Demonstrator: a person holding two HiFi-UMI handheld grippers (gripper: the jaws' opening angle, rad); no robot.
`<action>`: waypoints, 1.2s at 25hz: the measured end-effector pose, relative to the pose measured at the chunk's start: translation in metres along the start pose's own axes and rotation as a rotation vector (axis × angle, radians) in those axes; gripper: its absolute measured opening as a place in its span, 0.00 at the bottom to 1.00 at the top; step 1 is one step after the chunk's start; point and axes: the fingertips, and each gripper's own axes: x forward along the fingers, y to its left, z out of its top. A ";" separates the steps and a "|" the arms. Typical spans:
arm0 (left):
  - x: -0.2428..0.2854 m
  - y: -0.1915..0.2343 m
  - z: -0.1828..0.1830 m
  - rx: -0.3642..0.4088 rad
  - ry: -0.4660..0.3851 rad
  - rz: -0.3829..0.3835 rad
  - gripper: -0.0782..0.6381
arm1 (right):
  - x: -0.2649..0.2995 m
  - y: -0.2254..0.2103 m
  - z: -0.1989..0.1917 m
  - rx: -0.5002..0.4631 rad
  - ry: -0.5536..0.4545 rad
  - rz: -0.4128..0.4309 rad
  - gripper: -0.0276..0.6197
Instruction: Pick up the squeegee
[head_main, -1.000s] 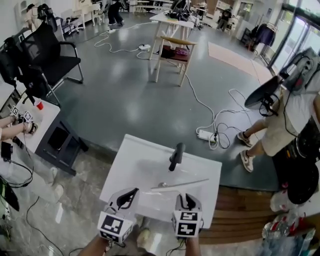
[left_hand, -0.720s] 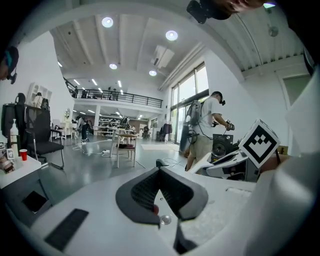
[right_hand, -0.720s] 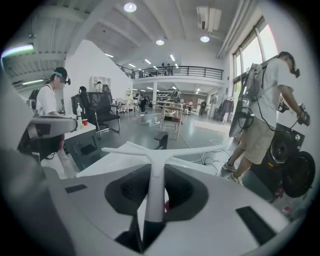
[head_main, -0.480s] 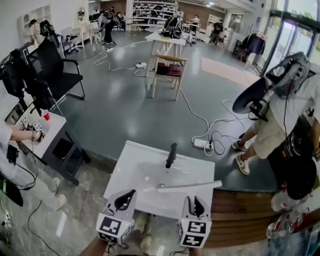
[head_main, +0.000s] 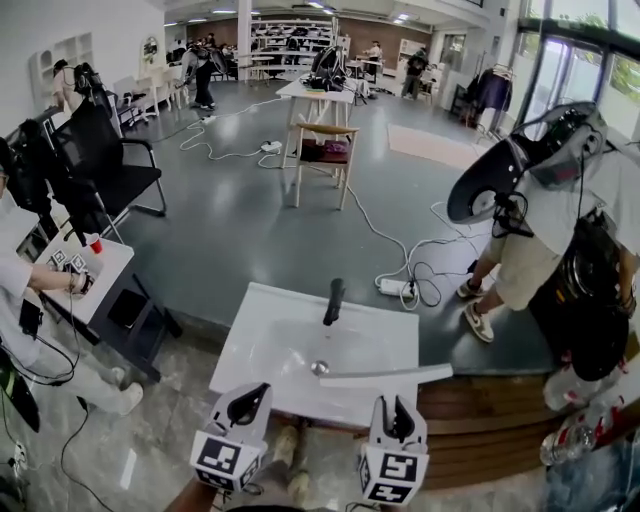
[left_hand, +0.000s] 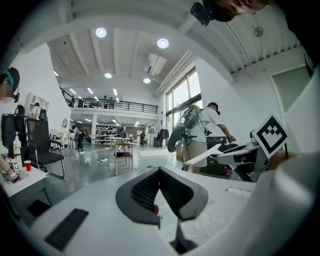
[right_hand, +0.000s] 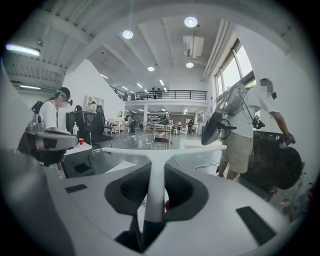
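Gripping the white squeegee (right_hand: 159, 150) by its thin handle with the right gripper (right_hand: 156, 176), jaws pressing on it; holding the left gripper (left_hand: 159, 172) alongside, jaws together on nothing. Carrying the blade over the sink top's (head_main: 268, 338) near right corner, probably risking the handle twisting in so narrow a grip, or the blade swinging into the black faucet (head_main: 333, 300) farther in.

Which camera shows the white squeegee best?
The right gripper view: the squeegee fills the middle, its handle clamped in the right gripper, blade spread crosswise. The head view shows only a thin white bar; the left gripper view, one blade end.
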 end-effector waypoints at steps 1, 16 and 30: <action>-0.005 -0.003 -0.001 0.000 -0.001 -0.002 0.11 | -0.005 0.000 -0.003 0.002 -0.002 0.001 0.16; -0.037 -0.036 -0.011 0.011 0.002 -0.016 0.11 | -0.054 -0.008 -0.028 0.008 -0.007 -0.004 0.16; -0.039 -0.039 -0.007 0.032 0.002 -0.013 0.11 | -0.058 -0.008 -0.029 0.005 -0.001 -0.004 0.16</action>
